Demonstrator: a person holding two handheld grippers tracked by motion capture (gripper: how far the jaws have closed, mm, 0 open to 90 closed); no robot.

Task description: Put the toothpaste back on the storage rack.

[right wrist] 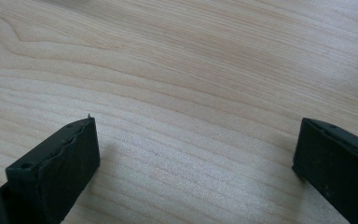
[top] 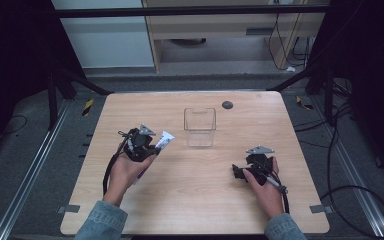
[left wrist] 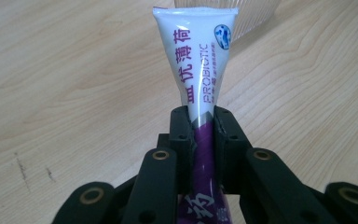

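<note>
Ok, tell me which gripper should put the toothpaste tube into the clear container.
Left. The left gripper is shut on the toothpaste tube, close to the clear container. The right gripper is open, holding nothing, and farther away.

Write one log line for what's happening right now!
left gripper: shut on toothpaste tube | right gripper: open, holding nothing, over table | clear box: beyond tube
</note>
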